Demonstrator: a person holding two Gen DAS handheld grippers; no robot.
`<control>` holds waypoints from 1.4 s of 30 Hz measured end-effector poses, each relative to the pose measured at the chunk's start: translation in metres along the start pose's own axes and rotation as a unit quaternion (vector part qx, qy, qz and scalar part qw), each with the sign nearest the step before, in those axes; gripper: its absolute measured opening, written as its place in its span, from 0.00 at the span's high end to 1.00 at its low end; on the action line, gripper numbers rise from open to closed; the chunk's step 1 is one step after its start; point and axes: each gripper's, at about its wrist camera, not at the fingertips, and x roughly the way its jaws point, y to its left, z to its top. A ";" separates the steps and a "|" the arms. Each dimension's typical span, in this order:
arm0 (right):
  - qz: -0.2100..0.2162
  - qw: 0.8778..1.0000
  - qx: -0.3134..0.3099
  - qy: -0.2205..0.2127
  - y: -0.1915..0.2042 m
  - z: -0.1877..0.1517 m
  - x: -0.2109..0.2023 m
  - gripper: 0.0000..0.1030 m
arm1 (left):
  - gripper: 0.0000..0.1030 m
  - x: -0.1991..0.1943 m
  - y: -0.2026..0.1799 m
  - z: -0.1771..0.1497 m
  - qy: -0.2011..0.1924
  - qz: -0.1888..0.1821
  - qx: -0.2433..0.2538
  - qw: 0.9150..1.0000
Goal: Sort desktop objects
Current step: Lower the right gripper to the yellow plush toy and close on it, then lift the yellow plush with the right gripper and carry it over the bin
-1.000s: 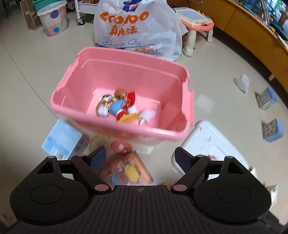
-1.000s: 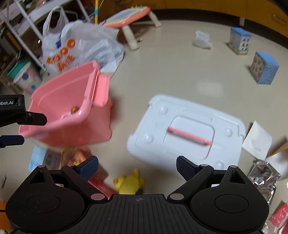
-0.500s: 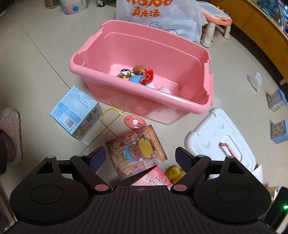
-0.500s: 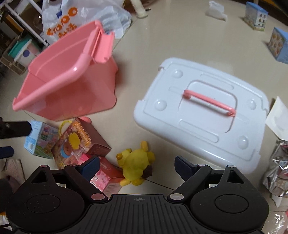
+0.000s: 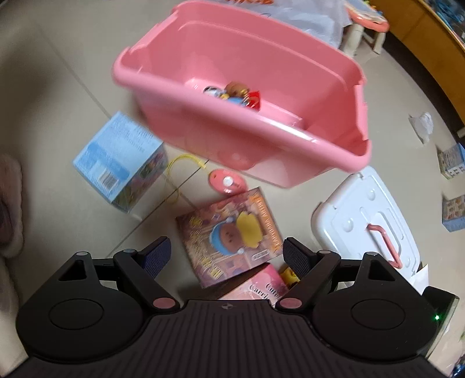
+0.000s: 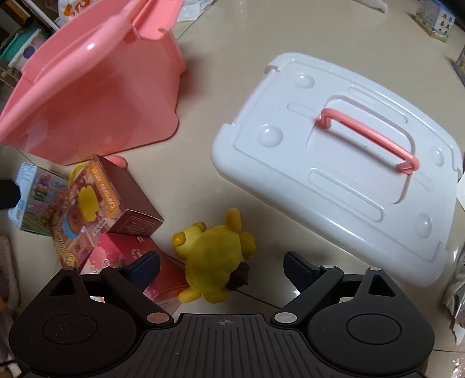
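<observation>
A pink storage bin [image 5: 261, 139] stands on the floor with several small toys [image 5: 232, 94] inside; it also shows in the right wrist view [image 6: 96, 96]. In front of it lie a brown picture box [image 5: 229, 232], a pink box [image 5: 258, 286], a blue box [image 5: 119, 162] and a pink oval tag [image 5: 226, 181] on a yellow cord. My left gripper [image 5: 226, 257] is open and empty above the brown box. My right gripper [image 6: 222, 269] is open and empty, with a yellow plush dog [image 6: 215, 256] between its fingers on the floor.
The bin's white lid [image 6: 343, 162] with a pink handle lies on the floor at right. Small boxes [image 5: 452, 161] sit far right. A white plastic bag [image 5: 314, 17] and a child's table [image 5: 366, 23] stand behind the bin. Foil wrapping [image 6: 456, 290] lies at the right edge.
Both grippers have dropped lower and closer to the floor items. The yellow plush now sits between my right fingers. The brown box is nearer to my left gripper.
</observation>
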 end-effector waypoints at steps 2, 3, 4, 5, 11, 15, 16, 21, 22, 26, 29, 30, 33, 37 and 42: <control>-0.009 1.000 -0.006 0.007 0.002 -0.001 0.006 0.12 | 0.16 0.002 0.006 -0.001 0.005 -0.002 -0.008 1.000; -0.015 1.000 -0.010 0.011 0.004 -0.001 0.009 0.12 | 0.16 0.001 0.007 -0.002 0.005 -0.002 -0.009 1.000; -0.022 1.000 -0.015 0.015 0.005 -0.002 0.013 0.13 | 0.16 0.001 0.009 -0.002 0.005 -0.001 -0.009 1.000; -0.025 0.999 -0.018 0.016 0.007 -0.002 0.015 0.14 | 0.16 0.001 0.010 -0.003 0.005 -0.001 -0.009 1.000; -0.012 1.000 -0.017 0.019 0.013 -0.003 0.021 0.41 | 0.16 -0.001 0.014 -0.007 0.008 -0.002 0.005 1.000; -0.029 0.997 -0.063 0.017 0.024 -0.008 0.022 0.53 | 0.16 -0.004 0.016 -0.011 0.012 0.003 0.010 1.000; -0.031 0.997 -0.064 0.015 0.024 -0.009 0.021 0.53 | 0.16 -0.006 0.017 -0.013 0.013 0.004 0.011 1.000; -0.040 0.997 -0.064 -0.005 0.024 -0.012 0.010 0.53 | 0.16 -0.016 0.020 -0.015 0.002 0.006 0.012 1.000; -0.042 0.997 -0.063 -0.010 0.024 -0.012 0.006 0.53 | 0.16 -0.018 0.021 -0.015 0.000 0.006 0.012 1.000; -0.039 0.996 -0.070 -0.033 0.025 -0.011 -0.014 0.53 | 0.16 -0.024 0.023 -0.019 -0.003 0.008 0.007 1.000; -0.038 0.995 -0.079 -0.049 0.025 -0.011 -0.033 0.53 | 0.16 -0.028 0.023 -0.022 -0.003 0.008 0.001 1.000; -0.038 0.994 -0.082 -0.054 0.025 -0.011 -0.041 0.53 | 0.16 -0.030 0.022 -0.023 -0.004 0.006 -0.001 1.000; -0.038 0.993 -0.087 -0.071 0.029 -0.008 -0.058 0.53 | 0.16 -0.037 0.018 -0.026 -0.010 0.001 0.003 1.000; -0.031 0.991 -0.091 -0.096 0.032 -0.003 -0.078 0.53 | 0.16 -0.047 0.013 -0.032 -0.019 0.004 0.016 1.000; -0.023 0.985 -0.102 -0.136 0.044 0.001 -0.116 0.53 | 0.16 -0.054 0.018 -0.040 -0.022 0.021 0.017 0.999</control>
